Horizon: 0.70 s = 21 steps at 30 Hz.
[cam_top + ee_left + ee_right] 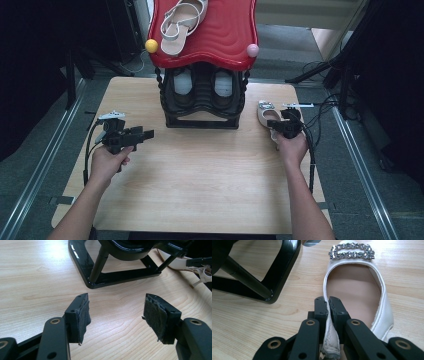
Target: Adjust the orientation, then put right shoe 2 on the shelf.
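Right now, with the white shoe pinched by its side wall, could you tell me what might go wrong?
The right gripper holds only the soft side wall of the white shoe, so it may fold or slip when lifted. The black rack stands close beside it; a swinging shoe could knock its frame.

The shoe looks like smooth cream leather with a glittering buckle (rhinestones, seemingly); the table is matt pale wood, the rack glossy black.
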### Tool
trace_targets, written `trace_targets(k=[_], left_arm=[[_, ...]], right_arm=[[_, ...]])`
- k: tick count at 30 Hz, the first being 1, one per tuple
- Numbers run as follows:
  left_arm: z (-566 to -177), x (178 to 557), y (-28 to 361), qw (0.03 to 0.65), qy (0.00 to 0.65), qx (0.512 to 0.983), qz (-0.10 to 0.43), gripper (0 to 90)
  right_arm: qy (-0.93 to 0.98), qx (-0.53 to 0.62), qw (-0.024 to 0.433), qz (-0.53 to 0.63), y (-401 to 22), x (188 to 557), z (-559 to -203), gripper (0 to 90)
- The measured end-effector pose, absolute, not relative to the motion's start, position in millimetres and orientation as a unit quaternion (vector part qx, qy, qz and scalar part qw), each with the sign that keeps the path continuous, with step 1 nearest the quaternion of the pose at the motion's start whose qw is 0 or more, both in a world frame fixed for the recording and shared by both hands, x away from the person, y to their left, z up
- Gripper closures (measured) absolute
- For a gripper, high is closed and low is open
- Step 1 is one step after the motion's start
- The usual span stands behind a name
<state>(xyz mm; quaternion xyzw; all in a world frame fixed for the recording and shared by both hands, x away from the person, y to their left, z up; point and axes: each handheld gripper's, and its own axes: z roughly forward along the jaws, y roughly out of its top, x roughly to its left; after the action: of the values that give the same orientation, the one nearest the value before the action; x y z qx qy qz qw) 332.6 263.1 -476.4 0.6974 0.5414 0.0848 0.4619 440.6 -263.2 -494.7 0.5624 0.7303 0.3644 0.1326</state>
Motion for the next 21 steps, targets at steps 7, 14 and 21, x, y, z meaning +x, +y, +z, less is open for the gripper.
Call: trace_targets(k=[7,14,21], left_arm=[[-477,334,264,0.464,0.546,0.692,0.081,37.8],[-477,334,264,0.464,0.545,0.694,0.083,37.8],[-477,334,263,0.464,0.544,0.695,0.081,37.8]], right_arm=[[0.724,0.567,0.133,0.369,-266,440,-492,87.0],[0.711,0.576,0.131,0.380,-272,439,-488,87.3],[0.694,0.584,0.122,0.403,-281,438,-482,87.5]])
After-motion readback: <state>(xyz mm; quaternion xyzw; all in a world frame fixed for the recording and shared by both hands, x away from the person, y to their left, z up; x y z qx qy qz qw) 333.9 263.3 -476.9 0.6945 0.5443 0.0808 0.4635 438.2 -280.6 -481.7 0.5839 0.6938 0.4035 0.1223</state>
